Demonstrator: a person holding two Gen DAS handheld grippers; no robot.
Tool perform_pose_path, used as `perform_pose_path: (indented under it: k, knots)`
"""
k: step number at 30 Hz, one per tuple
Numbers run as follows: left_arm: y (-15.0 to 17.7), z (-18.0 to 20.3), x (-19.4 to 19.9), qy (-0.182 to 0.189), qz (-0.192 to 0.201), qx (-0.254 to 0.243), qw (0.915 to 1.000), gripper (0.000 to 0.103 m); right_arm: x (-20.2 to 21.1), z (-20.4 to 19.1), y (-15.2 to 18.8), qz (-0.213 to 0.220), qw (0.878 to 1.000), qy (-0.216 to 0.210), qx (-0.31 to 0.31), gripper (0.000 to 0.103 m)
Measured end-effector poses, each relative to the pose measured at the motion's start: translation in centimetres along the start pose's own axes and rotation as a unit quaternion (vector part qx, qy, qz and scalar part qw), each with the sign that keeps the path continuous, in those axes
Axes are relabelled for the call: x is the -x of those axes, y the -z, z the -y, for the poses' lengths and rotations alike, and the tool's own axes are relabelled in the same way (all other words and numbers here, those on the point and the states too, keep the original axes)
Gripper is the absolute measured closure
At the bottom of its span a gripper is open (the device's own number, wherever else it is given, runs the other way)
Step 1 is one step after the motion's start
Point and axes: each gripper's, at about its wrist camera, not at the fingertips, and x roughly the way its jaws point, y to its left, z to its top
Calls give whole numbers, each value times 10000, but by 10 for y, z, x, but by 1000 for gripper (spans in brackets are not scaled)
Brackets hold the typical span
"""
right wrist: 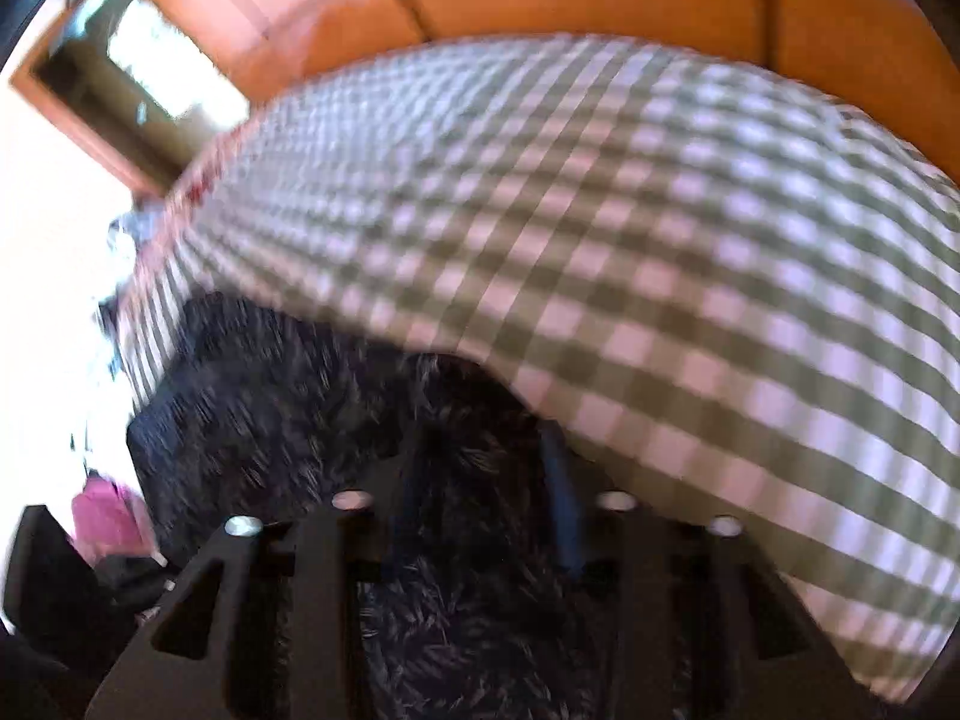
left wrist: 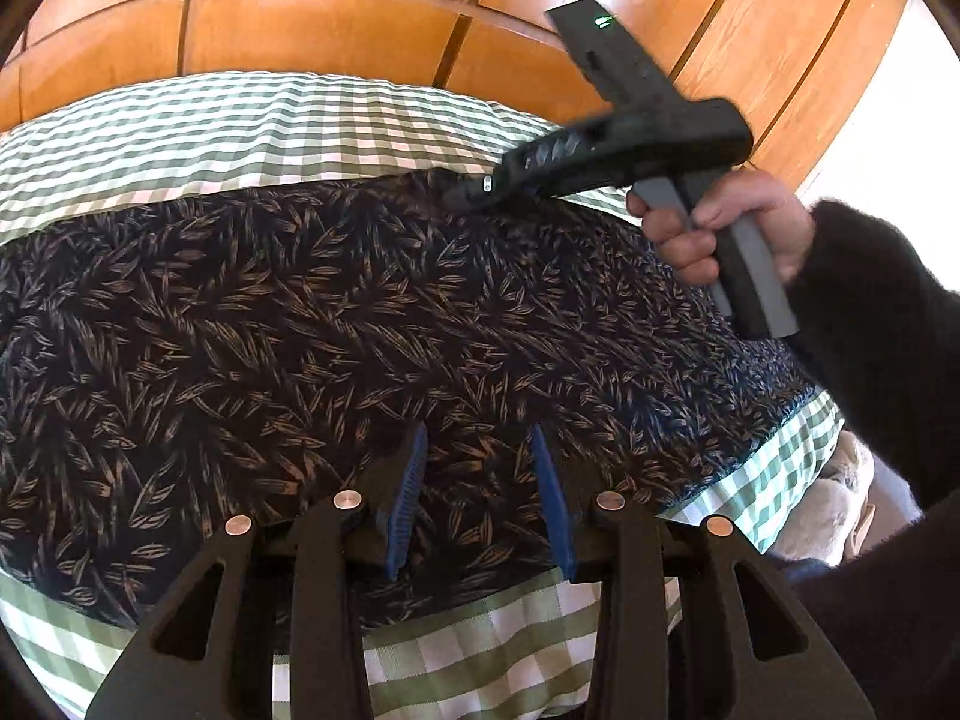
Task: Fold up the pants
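You are looking at a green-and-white checked cloth (left wrist: 252, 120) covering the surface, with glossy orange-brown wooden panels (left wrist: 336, 24) standing beyond its far edge, catching bright light.

The right wrist picture is all smeared. The pants (right wrist: 456, 600) hide the right gripper's (right wrist: 489, 516) tips there. A pink thing (right wrist: 105, 519) is too blurry to name.

pants (left wrist: 300, 324): soft matt leaf-print cloth between blue ribbed pads (left wrist: 408, 480) | checked cover (left wrist: 480, 660): woven cloth beneath | panels (left wrist: 336, 30): glossy wood beyond fingertips
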Motion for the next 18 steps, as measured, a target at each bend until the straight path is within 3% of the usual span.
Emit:
perform_pose_path:
  k: [3, 5, 6, 9, 12, 14, 15, 16, 17, 18]
  knots:
    - [0, -5, -2, 48, -17, 96, 9999, 68, 26, -8, -3, 491, 9987, 107, 119, 99]
    - [-1, -9, -7, 41, -26, 181, 9998, 68, 41, -10, -6, 939, 9953, 240, 80, 99]
    - [-1, -9, -9, 25, -20, 207, 9998, 68, 38, -12, -6, 979, 9944, 389, 129, 99]
    - [-1, -6, -11, -37, -29, 138, 9999, 67, -7, -18, 6, 484, 9913, 1124, 480, 99]
    - [-2, -12, 1, 102, -14, 365, 9993, 67, -12, -23, 12, 683, 9881, 1296, 476, 97]
    - [0, -24, 24, 197, 184, 706, 9971, 51, -8, -19, 14, 730, 9897, 1194, 313, 95]
    - [3, -33, 37, 228, 331, 919, 9950, 43, -5, -20, 15, 760, 9890, 1229, 316, 90]
    - [8, -49, 57, 204, 522, 1249, 9906, 43, -2, -21, 12, 811, 9878, 1288, 335, 84]
    - [14, -62, 71, 159, 642, 1513, 9863, 43, 7, -26, 15, 940, 9859, 1332, 369, 71]
    - [23, -82, 91, 18, 804, 1892, 9786, 43, 15, -32, 17, 1085, 9851, 1278, 389, 67]
